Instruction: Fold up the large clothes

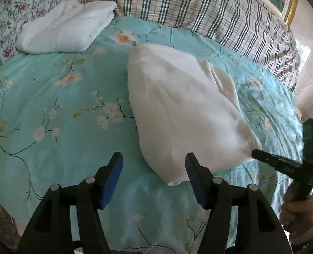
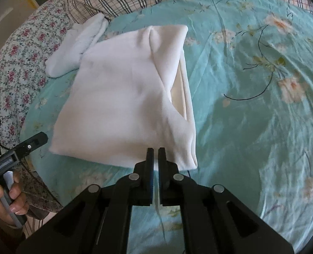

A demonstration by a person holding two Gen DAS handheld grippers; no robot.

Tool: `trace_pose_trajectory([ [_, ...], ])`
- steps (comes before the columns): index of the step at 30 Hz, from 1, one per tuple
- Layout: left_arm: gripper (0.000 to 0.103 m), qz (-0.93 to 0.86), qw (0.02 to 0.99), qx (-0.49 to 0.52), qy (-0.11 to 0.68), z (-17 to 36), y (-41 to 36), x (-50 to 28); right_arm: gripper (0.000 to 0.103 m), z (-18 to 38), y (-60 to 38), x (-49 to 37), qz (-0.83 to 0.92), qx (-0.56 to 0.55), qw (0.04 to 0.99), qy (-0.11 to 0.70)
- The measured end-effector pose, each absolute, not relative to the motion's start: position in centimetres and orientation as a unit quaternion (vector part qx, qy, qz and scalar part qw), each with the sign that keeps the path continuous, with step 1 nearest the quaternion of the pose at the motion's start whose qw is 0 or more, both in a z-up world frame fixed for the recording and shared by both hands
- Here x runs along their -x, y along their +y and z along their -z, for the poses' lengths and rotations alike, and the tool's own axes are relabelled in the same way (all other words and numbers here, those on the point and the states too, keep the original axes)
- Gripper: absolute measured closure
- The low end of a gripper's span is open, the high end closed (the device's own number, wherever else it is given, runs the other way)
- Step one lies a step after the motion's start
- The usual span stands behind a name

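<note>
Two grippers: my right gripper (image 2: 155, 149) pinches the white garment's (image 2: 122, 97) near edge on the bed (image 2: 251, 105); my left gripper (image 1: 154, 158) gapes wide, empty.

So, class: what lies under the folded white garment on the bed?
The garment rests directly on the turquoise floral sheet, which shows all around it. Whatever lies beneath its folds is covered. The right gripper pinches its near edge.

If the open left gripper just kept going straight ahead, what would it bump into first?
Probably the white folded garment: its near corner lies just ahead of the left gripper, slightly toward the right finger. Depth is unclear; it might meet the bedsheet first.
</note>
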State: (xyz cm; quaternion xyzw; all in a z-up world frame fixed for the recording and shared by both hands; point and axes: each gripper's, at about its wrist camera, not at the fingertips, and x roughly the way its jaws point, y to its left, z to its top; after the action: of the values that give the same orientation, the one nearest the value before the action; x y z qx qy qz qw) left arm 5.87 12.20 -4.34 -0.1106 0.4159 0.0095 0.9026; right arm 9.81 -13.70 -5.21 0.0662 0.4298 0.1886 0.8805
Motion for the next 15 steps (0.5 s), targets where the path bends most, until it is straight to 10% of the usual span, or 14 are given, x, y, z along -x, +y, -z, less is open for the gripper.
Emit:
trace_pose_trajectory([
  [7, 0.035, -0.025, 0.904, 0.103, 0.415, 4.0, 12.1, -5.4, 0.098, 4.2, -14.4, -8.9, -0.192, -0.073, 0.883, 0.422],
  [11, 0.033, -0.031, 0.905, 0.092, 0.415, 3.8, 12.1, -5.5, 0.06, 3.9, -14.2, -8.8, -0.197, -0.077, 0.884, 0.418],
  [15, 0.027, -0.035, 0.904, 0.088, 0.417, 3.8, 12.2, -6.1, 0.056, 3.4, -13.6, -9.3, -0.2, -0.062, 0.888, 0.409],
])
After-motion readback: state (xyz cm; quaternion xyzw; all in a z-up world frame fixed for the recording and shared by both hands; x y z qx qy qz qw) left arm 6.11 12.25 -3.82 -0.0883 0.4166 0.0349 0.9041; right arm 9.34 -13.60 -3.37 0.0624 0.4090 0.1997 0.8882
